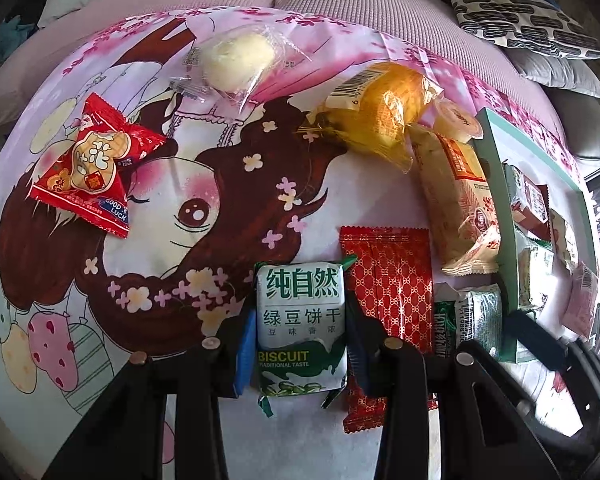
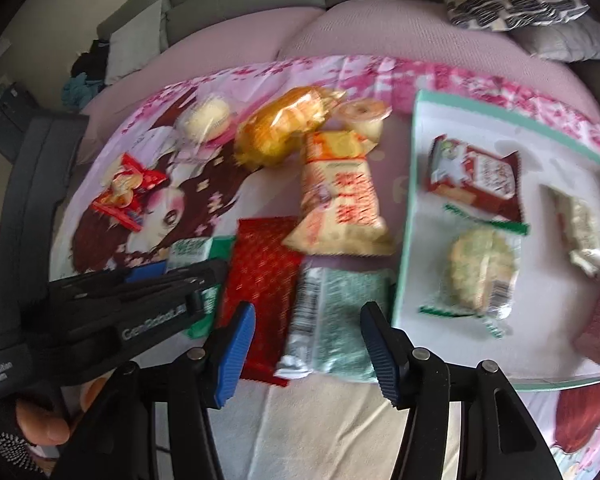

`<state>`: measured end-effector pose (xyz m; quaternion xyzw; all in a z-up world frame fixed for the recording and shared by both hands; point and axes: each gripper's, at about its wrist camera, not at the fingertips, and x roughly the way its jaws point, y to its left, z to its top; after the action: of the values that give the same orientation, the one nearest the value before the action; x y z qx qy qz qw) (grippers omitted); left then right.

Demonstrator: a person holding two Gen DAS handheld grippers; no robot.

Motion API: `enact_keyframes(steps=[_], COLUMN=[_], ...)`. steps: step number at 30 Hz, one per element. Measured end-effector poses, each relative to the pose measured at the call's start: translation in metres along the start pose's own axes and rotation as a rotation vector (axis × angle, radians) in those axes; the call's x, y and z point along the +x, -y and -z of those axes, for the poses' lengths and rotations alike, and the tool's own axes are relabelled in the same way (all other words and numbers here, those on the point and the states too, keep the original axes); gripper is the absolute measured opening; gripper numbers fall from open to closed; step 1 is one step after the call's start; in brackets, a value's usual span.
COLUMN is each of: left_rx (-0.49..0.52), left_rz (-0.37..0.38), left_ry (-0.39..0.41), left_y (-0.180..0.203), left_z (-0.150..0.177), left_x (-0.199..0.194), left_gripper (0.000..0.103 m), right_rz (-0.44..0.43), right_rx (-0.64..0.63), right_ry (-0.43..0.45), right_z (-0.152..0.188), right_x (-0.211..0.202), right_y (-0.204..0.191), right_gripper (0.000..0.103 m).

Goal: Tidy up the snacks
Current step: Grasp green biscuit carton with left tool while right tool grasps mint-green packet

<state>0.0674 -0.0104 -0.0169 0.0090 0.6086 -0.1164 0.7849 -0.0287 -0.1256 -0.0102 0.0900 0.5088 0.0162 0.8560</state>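
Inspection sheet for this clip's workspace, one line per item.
Surface: cartoon-print cloth spread over a pink sofa seat.
Job's things: green biscuit pack between the left tool's pads; red patterned packet beside it; green-white packet between the right tool's pads; several snacks already in the tray.
Clutter: nothing seen.
Grippers: left tool shut on the biscuit pack; right tool open, pads clear of the packet.
Cables: nothing seen.
Surroundings: patterned cushion and grey sofa back.
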Motion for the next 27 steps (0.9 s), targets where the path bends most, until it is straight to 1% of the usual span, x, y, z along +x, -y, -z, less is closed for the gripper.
enact_keyframes(steps=[1, 3, 6, 11, 16, 19, 21, 25, 26, 27], left_rx=[0.002, 0.002, -0.002, -0.006, -0.005, -0.004, -0.005, -0.003, -0.002, -0.001], left_rz=[-0.003, -0.005, -0.009, -0.016, -0.019, -0.023, -0.026, -0.031, -0.034, -0.038], left_ry=[0.000, 0.000, 0.002, 0.004, 0.002, 0.002, 0.002, 0.000, -0.001, -0.003], left_y=[-0.001, -0.001, -0.001, 0.000, -0.001, 0.000, 0.000, 0.000, 0.000, 0.000], left_z=[0.000, -0.001, -0.001, -0.001, -0.002, -0.002, -0.002, -0.002, -0.002, -0.001], left_x=[0.000, -0.001, -0.001, 0.001, 0.000, 0.000, 0.000, 0.002, 0.003, 0.004], left_gripper=[0.041, 0.041, 0.041, 0.041, 0.041, 0.041, 0.041, 0.041, 0.041, 0.041], right_rz=[0.029, 0.031, 0.032, 0.089, 0.074, 0.014, 0.005, 0.047, 0.065, 0.073], right_rx=[-0.009, -0.006, -0.010, 0.011, 0.032, 0.039, 0.023, 0.001, -0.002, -0.010], right_ry=[0.013, 0.024, 0.015, -0.007, -0.018, -0.048, -0.068, -0.090, -0.095, -0.097], right_z=[-0.001, -0.002, -0.003, -0.002, -0.001, 0.001, 0.003, 0.006, 0.007, 0.007], right_x=[-0.002, -0.003, 0.000, 0.003, 0.006, 0.011, 0.016, 0.023, 0.026, 0.028], right_y=[0.000, 0.001, 0.002, 0.010, 0.014, 0.010, 0.005, 0.001, 0.001, 0.001], right_gripper=[0.056, 0.056, 0.056, 0.058, 0.058, 0.060, 0.060, 0.060, 0.057, 0.057])
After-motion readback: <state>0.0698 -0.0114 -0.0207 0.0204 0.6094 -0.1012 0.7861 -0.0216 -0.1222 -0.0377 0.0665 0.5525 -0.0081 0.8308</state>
